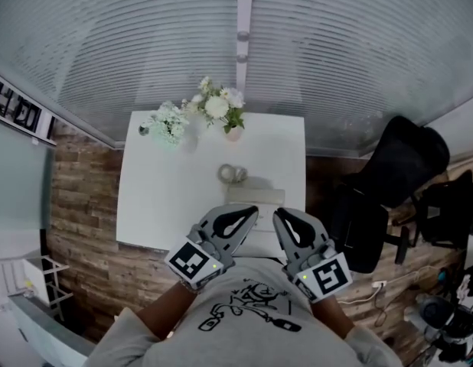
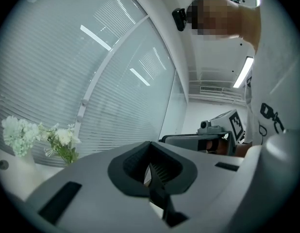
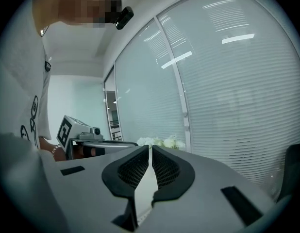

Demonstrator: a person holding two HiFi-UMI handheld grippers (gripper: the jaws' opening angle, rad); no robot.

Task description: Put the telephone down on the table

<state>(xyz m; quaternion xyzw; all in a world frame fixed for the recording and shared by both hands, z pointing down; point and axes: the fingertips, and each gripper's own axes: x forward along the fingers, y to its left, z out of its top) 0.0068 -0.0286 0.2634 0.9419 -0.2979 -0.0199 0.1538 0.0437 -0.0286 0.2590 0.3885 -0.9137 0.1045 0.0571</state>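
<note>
Past the left hand-held gripper [image 1: 250, 212] lies, seemingly, the telephone [image 1: 254, 196].

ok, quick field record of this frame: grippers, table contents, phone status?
left gripper: shut, empty
right gripper: shut, empty, beside the left one
table: white, set against the window blinds
far edge: white flowers, second bunch
middle: small round grey object
near edge: pale flat device, probably the telephone
phone status: lying on the table, not held
beside table: black office chair
</note>
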